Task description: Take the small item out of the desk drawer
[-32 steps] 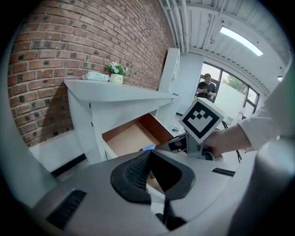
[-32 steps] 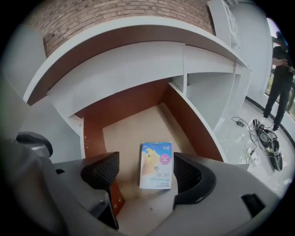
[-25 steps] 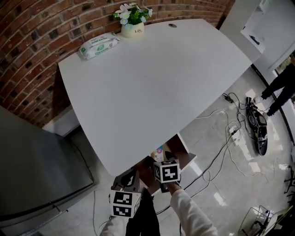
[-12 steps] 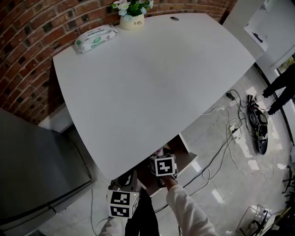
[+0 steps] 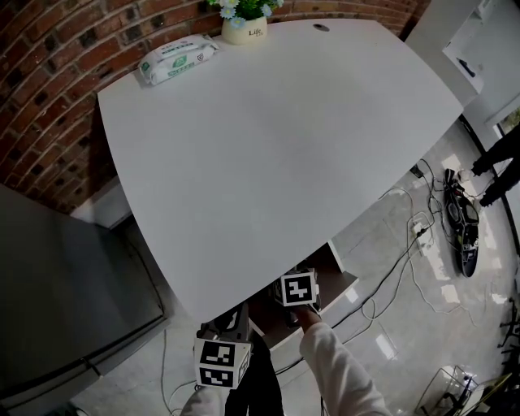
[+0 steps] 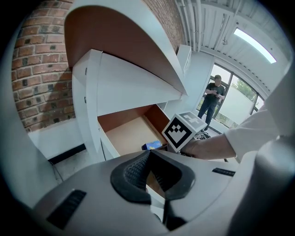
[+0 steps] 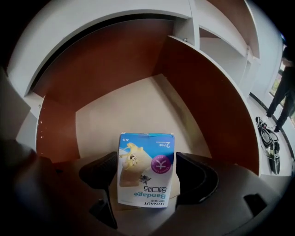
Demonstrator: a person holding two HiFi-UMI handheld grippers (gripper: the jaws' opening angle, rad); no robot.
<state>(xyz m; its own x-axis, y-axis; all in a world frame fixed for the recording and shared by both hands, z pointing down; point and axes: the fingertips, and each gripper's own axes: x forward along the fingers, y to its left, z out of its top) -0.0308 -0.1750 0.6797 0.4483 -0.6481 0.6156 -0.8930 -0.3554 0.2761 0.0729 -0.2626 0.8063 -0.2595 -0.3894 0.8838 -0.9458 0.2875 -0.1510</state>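
Note:
The desk drawer [image 7: 120, 106] stands pulled out under the white desk [image 5: 268, 138]. A small blue and white bandage box [image 7: 146, 169] is in it, print upside down. My right gripper [image 7: 146, 174] reaches into the drawer with the box between its jaws; the jaws are opening, and narrow gaps show beside both pads. In the head view its marker cube [image 5: 298, 288] sits at the desk's edge. From the left gripper view the box [image 6: 152, 145] shows just beyond that cube. My left gripper [image 6: 150, 168] hangs outside the drawer front, shut on nothing.
A wipes pack [image 5: 177, 58] and a flower pot [image 5: 248, 24] stand at the desk's far edge by the brick wall. Cables and a power strip [image 5: 418, 231] lie on the floor to the right. A grey cabinet [image 5: 57, 301] stands left. A person [image 6: 213, 94] stands by the window.
My right gripper has pushed forward under the desk edge into the drawer, and the box it reaches is now hidden in the head view. The left gripper has hardly moved.

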